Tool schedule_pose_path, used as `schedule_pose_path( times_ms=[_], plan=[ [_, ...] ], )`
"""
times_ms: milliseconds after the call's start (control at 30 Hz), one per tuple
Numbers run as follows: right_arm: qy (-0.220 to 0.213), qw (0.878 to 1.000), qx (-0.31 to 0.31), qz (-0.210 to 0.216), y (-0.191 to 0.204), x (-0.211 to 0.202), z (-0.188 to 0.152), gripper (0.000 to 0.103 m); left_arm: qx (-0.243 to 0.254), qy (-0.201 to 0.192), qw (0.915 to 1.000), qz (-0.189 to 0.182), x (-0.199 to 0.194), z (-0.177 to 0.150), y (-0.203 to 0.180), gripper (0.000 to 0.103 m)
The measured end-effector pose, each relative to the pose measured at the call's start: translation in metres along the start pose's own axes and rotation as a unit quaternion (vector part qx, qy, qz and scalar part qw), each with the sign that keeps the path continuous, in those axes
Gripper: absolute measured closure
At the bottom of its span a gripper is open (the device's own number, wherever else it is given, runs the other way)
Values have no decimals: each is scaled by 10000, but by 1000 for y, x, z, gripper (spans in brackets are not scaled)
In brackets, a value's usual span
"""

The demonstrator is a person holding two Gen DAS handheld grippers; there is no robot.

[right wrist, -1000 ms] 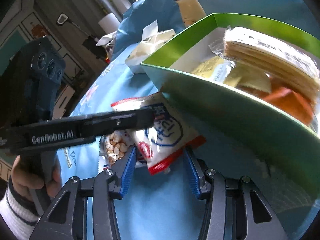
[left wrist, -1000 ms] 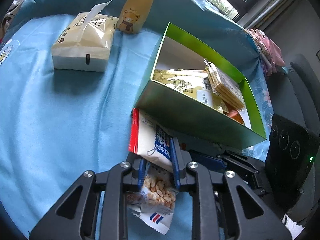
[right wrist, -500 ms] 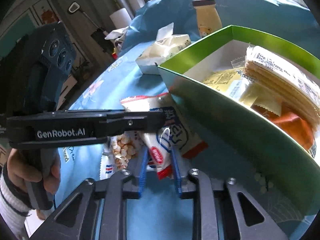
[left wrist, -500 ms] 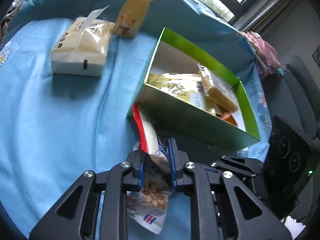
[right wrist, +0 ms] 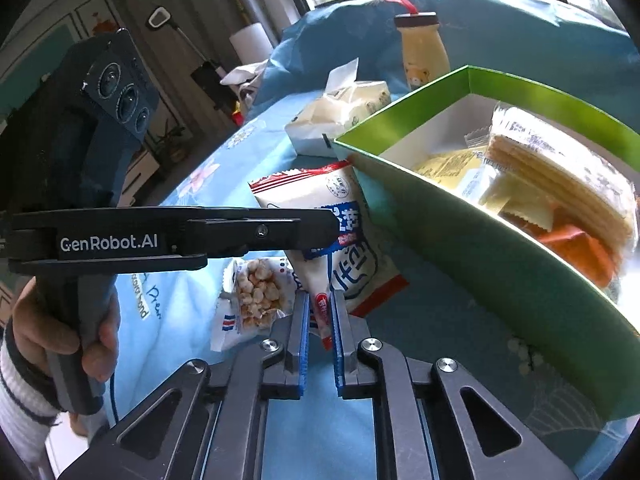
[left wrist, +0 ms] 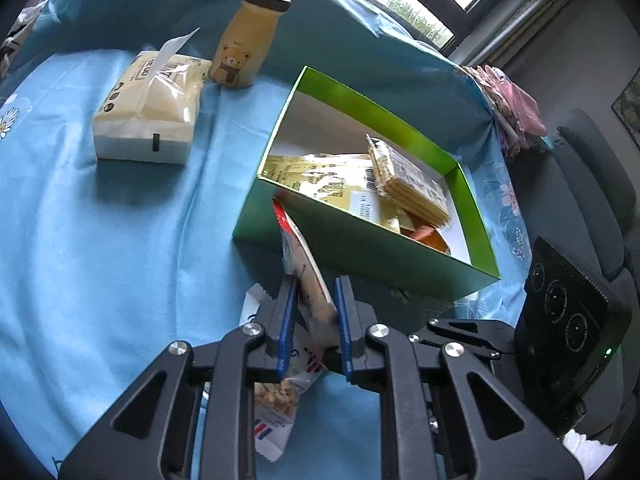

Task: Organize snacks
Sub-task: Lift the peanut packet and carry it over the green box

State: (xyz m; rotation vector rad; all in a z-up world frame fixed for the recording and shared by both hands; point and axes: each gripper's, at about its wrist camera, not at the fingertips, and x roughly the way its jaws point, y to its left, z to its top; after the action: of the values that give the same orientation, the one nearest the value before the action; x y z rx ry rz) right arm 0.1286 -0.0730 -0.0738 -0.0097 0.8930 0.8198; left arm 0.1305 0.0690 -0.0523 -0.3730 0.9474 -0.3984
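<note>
White and blue with red ends, the snack packet [right wrist: 344,240] is pinched by both tools. The left hand-held gripper [left wrist: 314,316] is clamped on one side of it, and the right hand-held gripper [right wrist: 320,320] is clamped on its lower edge. The packet is held up just beside the green box [left wrist: 360,240], touching its near wall. A small bag of puffed snacks [right wrist: 256,296] lies under it on the blue cloth [left wrist: 100,220]. Wafers [left wrist: 408,184] and yellow packets are seen inside the box.
</note>
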Motion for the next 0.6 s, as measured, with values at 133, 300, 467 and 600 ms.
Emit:
schedule_pose_path(
  times_ms=[133, 300, 467, 600],
  plan=[
    [-86, 10000, -5, 7, 1, -7, -2, 93, 38, -66, 9999, -82, -4, 1, -5, 85],
    [84, 9998, -157, -19, 2, -8, -3, 94, 134, 18, 9999, 30, 2, 0, -9, 85],
    [104, 9992, -241, -310, 4, -1, -2, 73, 40, 36, 10000, 22, 5, 2, -2, 85],
    [63, 9990, -120, -437, 0, 8, 1, 58, 52, 45, 10000, 26, 5, 3, 0, 85]
  ],
)
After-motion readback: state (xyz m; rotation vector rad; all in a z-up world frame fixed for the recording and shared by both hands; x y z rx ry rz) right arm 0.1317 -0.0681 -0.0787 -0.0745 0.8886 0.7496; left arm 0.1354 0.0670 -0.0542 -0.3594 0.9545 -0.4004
